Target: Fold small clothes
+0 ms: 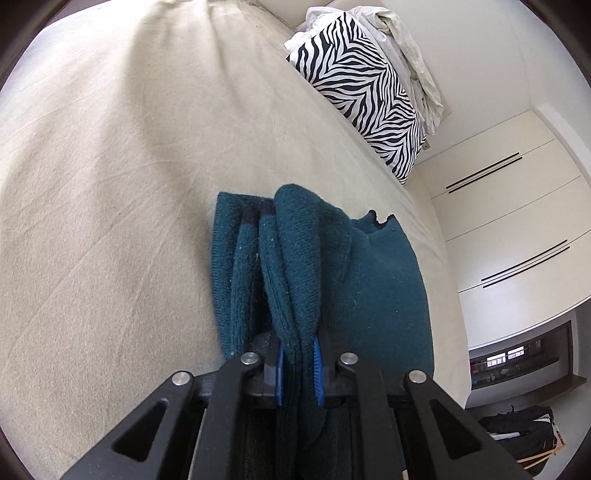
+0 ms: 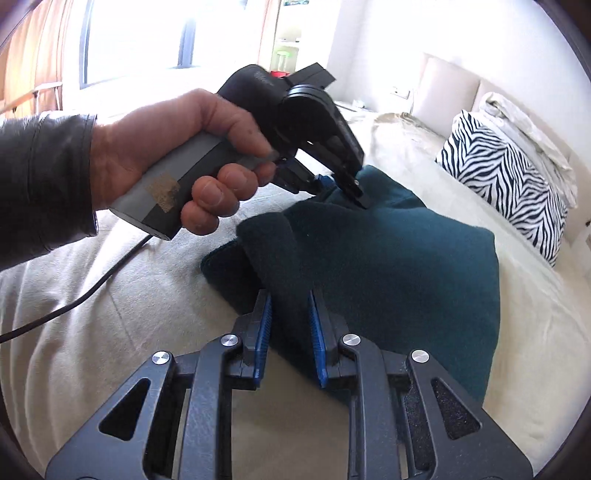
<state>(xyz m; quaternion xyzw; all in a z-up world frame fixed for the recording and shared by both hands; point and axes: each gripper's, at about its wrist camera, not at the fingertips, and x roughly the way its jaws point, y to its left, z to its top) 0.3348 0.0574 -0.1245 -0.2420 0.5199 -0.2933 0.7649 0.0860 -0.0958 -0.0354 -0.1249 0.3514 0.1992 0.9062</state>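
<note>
beige bedsheet [image 1: 110,184] | zebra pillow [image 1: 369,99] | white wardrobe [image 1: 517,229] | window [image 2: 140,33]

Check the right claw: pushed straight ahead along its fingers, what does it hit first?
Probably the teal knit garment: the right claw is already shut on a fold, with more cloth bunched beyond, though depth is unclear.

Bare bedsheet [image 1: 110,184] left; zebra pillow [image 1: 362,99] blocks far edge

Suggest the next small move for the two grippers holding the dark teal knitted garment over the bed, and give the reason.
Probably carry the gripped edge across and lay it down. The left gripper and right gripper each pinch a bunched fold of the dark teal knitted garment, part of which lies on the beige bed sheet; the fold looks unfinished.
</note>
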